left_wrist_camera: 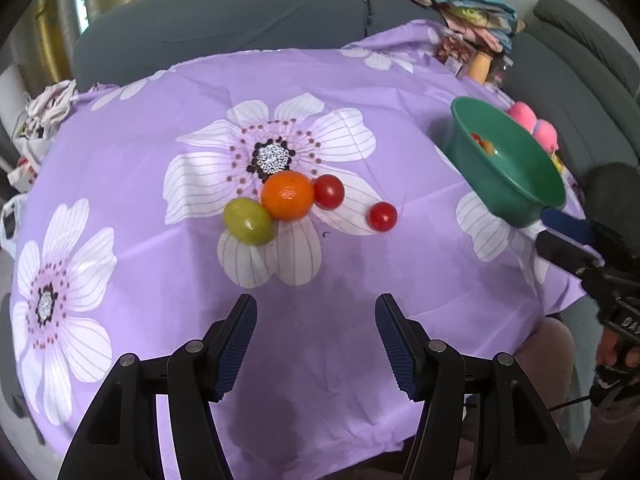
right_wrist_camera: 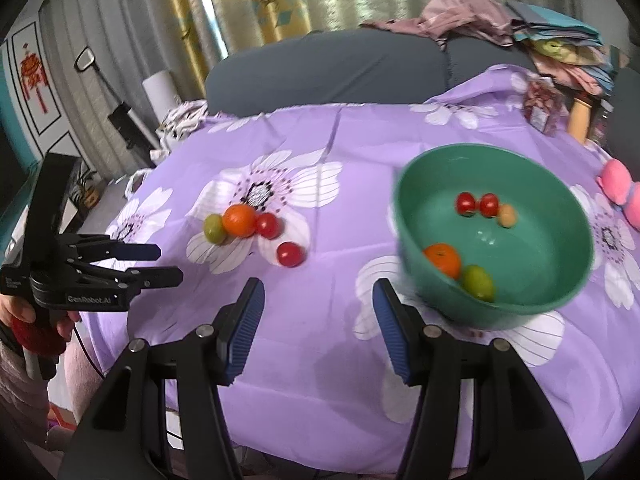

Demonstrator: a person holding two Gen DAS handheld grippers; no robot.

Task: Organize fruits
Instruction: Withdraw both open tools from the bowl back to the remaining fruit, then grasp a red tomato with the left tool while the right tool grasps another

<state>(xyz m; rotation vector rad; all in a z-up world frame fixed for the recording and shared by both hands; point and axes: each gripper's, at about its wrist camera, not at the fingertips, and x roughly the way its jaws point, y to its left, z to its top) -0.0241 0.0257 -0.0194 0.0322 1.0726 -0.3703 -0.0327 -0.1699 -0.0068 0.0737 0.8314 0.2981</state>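
**Loose fruit waiting beside the bowl**

Both tongs, left (left_wrist_camera: 316, 344) and right (right_wrist_camera: 318, 328), are hovering spread and empty. An orange (left_wrist_camera: 287, 196), green fruit (left_wrist_camera: 249, 221) and two tomatoes (left_wrist_camera: 329, 191) are lying on the surface; the bowl (right_wrist_camera: 416, 184) is sitting nearby. All likely light, smooth, bruisable: pinch gently across the middle.

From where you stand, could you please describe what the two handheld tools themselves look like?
Both are matt black linkage frames with silver pivot pins and two fingers faced with ribbed blue pads. The left tool has white "GenRobot.AI" lettering on its side, a red grip and a thin black cable trailing below.
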